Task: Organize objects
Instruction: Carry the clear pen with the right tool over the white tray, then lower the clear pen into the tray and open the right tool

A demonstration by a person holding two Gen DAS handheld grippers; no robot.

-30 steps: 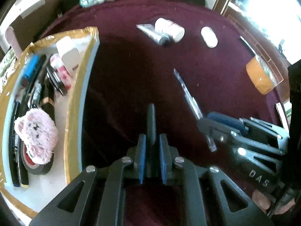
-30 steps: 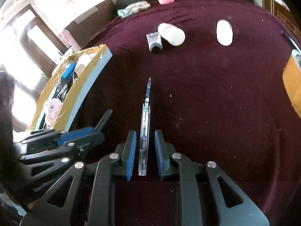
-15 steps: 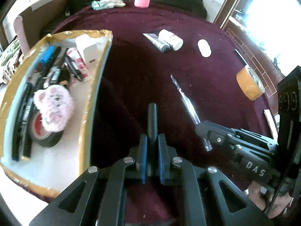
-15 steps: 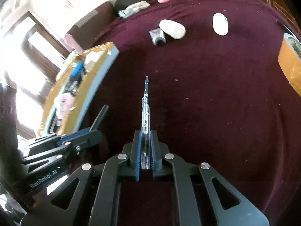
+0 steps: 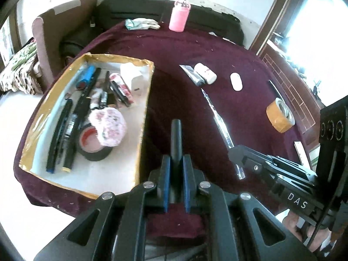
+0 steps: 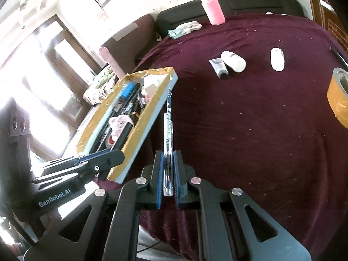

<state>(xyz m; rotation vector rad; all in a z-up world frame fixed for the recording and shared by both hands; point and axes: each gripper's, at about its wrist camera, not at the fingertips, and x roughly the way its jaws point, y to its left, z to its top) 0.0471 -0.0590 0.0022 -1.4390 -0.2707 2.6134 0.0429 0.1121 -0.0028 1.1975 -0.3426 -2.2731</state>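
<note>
My left gripper point(image 5: 175, 163) is shut on a black marker point(image 5: 175, 139) and holds it above the maroon cloth, just right of the gold-edged tray point(image 5: 143, 117). My right gripper point(image 6: 168, 163) is shut on a clear pen point(image 6: 168, 126), lifted off the cloth, its tip near the tray's point(image 6: 152, 117) right wall. The tray holds several pens and markers, a pink plush point(image 5: 108, 126), a black tape roll point(image 5: 93, 150) and a white box point(image 5: 132, 76). The clear pen also shows in the left wrist view point(image 5: 217, 119).
On the cloth lie a tube point(image 6: 219, 68), a white bottle point(image 6: 233, 61), a white oval piece point(image 6: 277, 58) and an orange tape roll point(image 6: 338, 95). A pink bottle point(image 6: 213, 8) and a glove point(image 6: 184, 29) sit at the far edge.
My right gripper closed on the clear pen and lifted it. Both grippers rose and drew back, so the tray shows more fully. The left gripper keeps the marker.
</note>
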